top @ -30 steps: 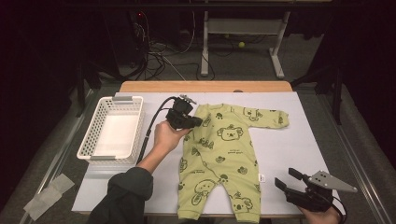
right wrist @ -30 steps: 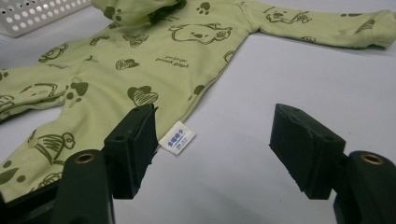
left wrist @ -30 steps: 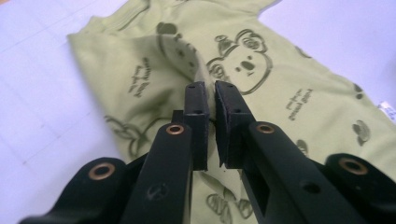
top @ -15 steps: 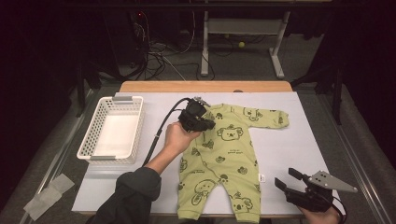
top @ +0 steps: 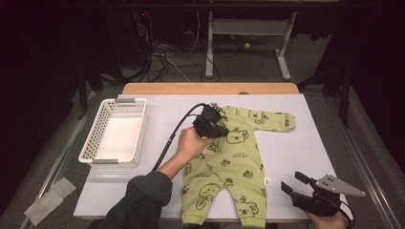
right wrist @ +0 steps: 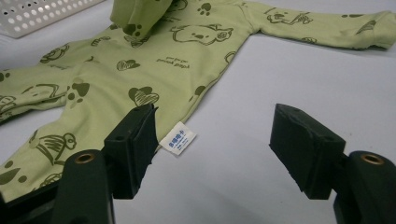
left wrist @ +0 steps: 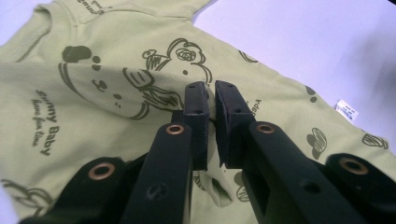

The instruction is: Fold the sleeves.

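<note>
Pinching a fold of the green baby romper [top: 224,162] spread flat on the table [top: 305,138], left tongs [left wrist: 210,100] sit over its chest; right tongs [right wrist: 212,140] rest spread beside its leg hem.

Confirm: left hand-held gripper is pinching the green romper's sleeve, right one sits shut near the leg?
Not quite. The right hand-held gripper is open, jaws wide apart, as the right gripper view shows. The left hand-held gripper does pinch the green romper.
</note>
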A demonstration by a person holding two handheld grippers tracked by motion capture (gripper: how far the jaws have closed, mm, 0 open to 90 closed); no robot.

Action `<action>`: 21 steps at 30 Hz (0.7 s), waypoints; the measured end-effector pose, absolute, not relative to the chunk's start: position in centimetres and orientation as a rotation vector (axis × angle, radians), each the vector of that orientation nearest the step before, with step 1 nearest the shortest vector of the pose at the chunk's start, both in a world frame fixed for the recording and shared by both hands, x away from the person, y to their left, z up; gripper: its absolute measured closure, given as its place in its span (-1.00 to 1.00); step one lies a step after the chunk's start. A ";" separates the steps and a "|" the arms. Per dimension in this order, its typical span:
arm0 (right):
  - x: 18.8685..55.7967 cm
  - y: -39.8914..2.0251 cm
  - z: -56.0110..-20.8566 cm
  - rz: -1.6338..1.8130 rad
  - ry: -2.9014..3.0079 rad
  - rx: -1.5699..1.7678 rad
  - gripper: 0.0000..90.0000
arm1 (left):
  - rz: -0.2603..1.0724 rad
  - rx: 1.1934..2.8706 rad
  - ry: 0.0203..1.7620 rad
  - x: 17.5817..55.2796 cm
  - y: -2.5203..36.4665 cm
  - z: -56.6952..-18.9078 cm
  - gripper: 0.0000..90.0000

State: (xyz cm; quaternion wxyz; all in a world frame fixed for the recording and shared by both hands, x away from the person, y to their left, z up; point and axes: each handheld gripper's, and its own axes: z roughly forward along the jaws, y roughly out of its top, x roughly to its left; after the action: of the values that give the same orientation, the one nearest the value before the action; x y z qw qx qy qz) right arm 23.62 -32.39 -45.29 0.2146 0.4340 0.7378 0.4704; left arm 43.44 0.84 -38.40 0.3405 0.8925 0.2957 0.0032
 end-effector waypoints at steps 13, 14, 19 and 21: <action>23.6 -32.4 -45.3 1.308 2.047 1.203 -0.28 | -0.030 2.352 0.778 44.1 -1.6 -40.7 0.79; 23.6 -32.4 -45.3 1.308 2.047 1.202 -0.28 | -0.030 2.354 0.777 44.2 -1.7 -40.9 0.79; 23.7 -32.4 -45.3 1.307 2.048 1.201 -0.28 | -0.029 2.360 0.778 44.3 -2.2 -41.8 0.79; 23.6 -32.4 -45.3 1.308 2.048 1.202 -0.28 | -0.029 2.356 0.780 44.4 -2.4 -42.0 0.78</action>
State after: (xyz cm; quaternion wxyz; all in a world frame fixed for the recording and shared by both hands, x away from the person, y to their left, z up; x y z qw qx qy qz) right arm 23.65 -32.41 -45.31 0.2136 0.4331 0.7380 0.4713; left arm 44.38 -2.38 -42.04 0.3237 0.8981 0.2973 -0.0110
